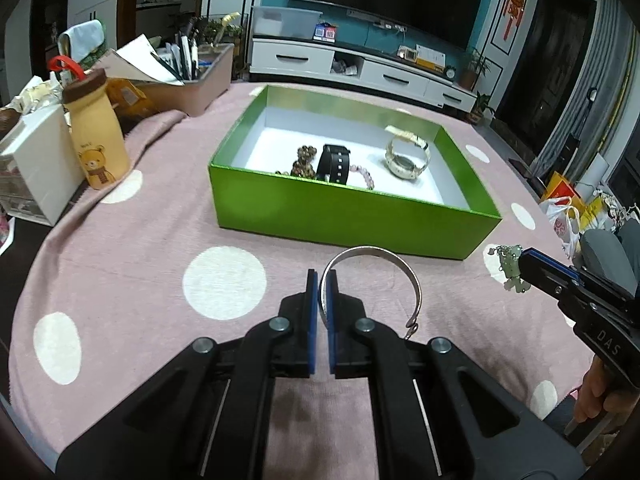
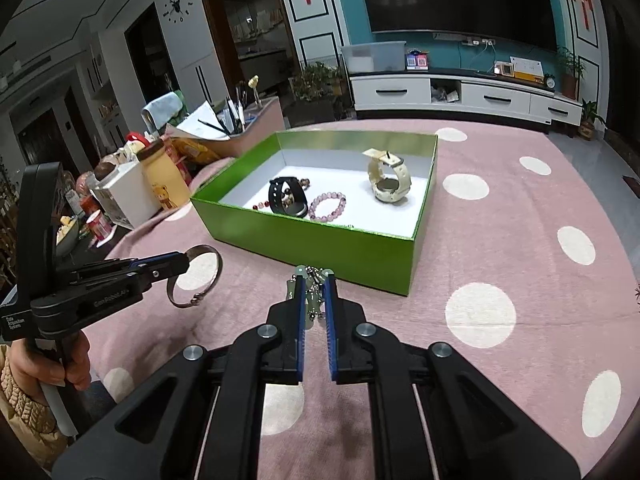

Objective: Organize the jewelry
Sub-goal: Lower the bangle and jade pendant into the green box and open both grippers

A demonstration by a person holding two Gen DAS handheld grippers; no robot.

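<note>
A silver bangle (image 1: 374, 280) is pinched by its rim between the nearly closed jaws of the left gripper (image 1: 322, 294), the rest of the ring standing out to the right of the jaws, held just short of the green box (image 1: 352, 212). The right gripper (image 2: 312, 300) has its jaws drawn in on a pale green bead charm on a chain (image 2: 310, 296), which hangs between the blue pads, also just in front of the green box's near wall.

The green box sits open on the bench, which is covered by a pink cloth with white dots (image 2: 500, 260). On its white floor lie a black watch (image 2: 288, 198) standing on edge, a brown bead bracelet (image 1: 302, 162) touching it on its left, a pink bead bracelet (image 2: 326, 208) just to the watch's right, and a cream watch (image 2: 386, 178) well apart toward the box's right wall.

Left of the green box stand a yellow bear bottle (image 1: 98, 136) with a brown cap and, beside it, a white box (image 1: 38, 168). Behind them is a pink bin (image 1: 200, 80) holding papers and pens.
</note>
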